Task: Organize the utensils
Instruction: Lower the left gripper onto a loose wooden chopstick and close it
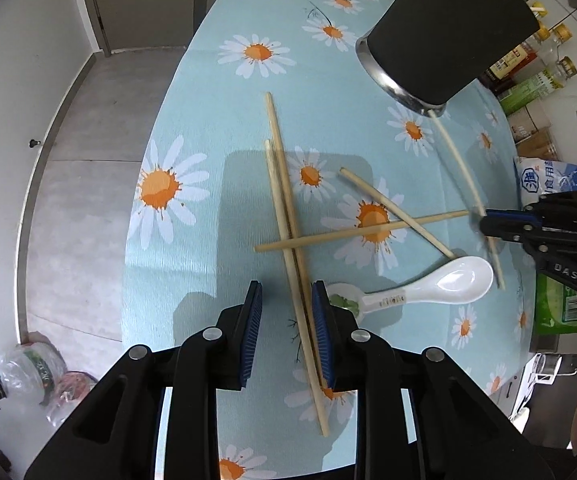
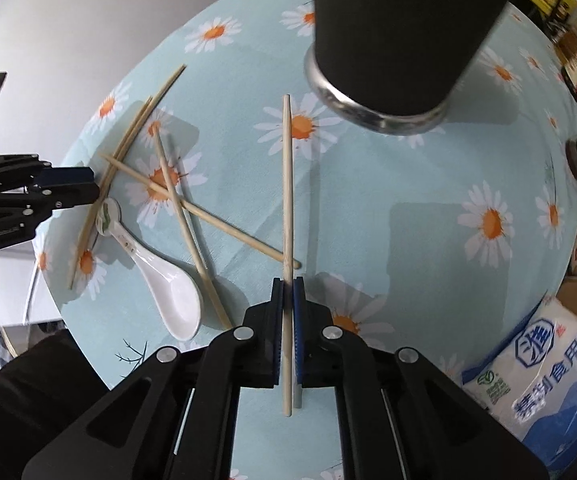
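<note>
Right gripper (image 2: 287, 280) clamped on one chopstick (image 2: 287, 184), long axis running straight ahead toward black holder (image 2: 400, 36). Left gripper (image 1: 286, 304) part-open, straddling chopstick pair (image 1: 288, 216).

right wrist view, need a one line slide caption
Right hand-held gripper shut on one chopstick above daisy tablecloth, black holder ahead.

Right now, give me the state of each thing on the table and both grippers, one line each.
Right gripper: shut on one chopstick, which points toward the holder.
Left gripper: open, straddling a pair of chopsticks, pads not pressing.
Other chopsticks: loose, flat, crossing each other.
Spoon: lying flat, bowl up, empty.
Holder: upright on the table; inside hidden.
Salt bag: lying at the table edge.
</note>
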A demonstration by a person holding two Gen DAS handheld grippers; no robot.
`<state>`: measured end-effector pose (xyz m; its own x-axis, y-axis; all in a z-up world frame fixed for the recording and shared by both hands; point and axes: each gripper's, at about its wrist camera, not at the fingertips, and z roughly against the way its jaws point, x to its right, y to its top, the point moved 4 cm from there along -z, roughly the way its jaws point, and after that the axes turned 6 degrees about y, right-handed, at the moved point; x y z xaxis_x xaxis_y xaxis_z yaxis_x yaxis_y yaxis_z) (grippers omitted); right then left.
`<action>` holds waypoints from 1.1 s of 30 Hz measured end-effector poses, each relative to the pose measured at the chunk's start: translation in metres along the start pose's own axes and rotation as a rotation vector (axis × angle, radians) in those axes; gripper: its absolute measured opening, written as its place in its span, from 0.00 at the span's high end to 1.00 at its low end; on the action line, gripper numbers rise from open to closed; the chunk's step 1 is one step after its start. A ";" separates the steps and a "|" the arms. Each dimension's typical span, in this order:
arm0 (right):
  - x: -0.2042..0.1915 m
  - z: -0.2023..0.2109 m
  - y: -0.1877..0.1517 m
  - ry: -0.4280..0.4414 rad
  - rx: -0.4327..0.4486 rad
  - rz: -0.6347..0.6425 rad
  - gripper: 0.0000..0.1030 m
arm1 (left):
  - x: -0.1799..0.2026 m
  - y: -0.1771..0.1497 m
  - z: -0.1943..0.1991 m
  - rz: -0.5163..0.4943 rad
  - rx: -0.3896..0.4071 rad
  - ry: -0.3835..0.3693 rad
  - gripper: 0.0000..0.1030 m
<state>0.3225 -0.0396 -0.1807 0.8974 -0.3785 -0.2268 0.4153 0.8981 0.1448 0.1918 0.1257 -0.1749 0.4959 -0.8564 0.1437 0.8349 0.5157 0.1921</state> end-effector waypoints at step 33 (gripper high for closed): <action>0.023 0.019 -0.022 0.228 0.226 -0.195 0.95 | 0.017 0.025 -0.014 -0.023 -0.183 0.162 0.94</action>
<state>0.3369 -0.0727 -0.1712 0.7522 -0.4553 -0.4764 0.6207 0.7323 0.2803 0.2242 0.1235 -0.1810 0.4962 -0.8680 -0.0190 0.8682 0.4960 0.0124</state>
